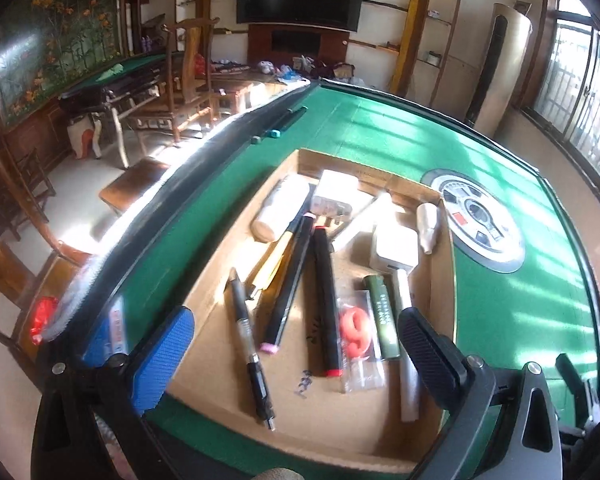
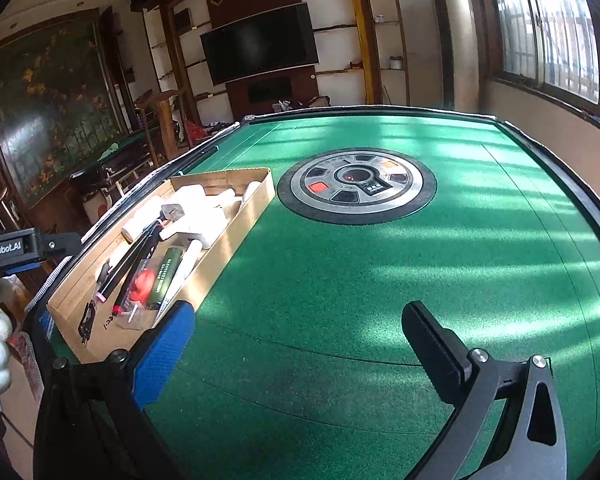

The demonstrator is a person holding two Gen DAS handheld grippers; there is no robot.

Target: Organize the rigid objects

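Daylight pours in through the barred windows (image 2: 540, 28) on my right and lays pale slanted stripes across the green felt tabletop (image 2: 420, 280). In my left wrist view the table's dark padded edge rail (image 1: 148, 216) burns out to white glare, and the white rectangular charger blocks (image 1: 336, 192) in the shallow cardboard tray (image 1: 204, 292) lose detail. Both views bow strongly, with black vignetted corners. The room beyond looks dimmer and softly blurred, and the wall-mounted black television screen (image 2: 260, 44) carries a faint reflection.
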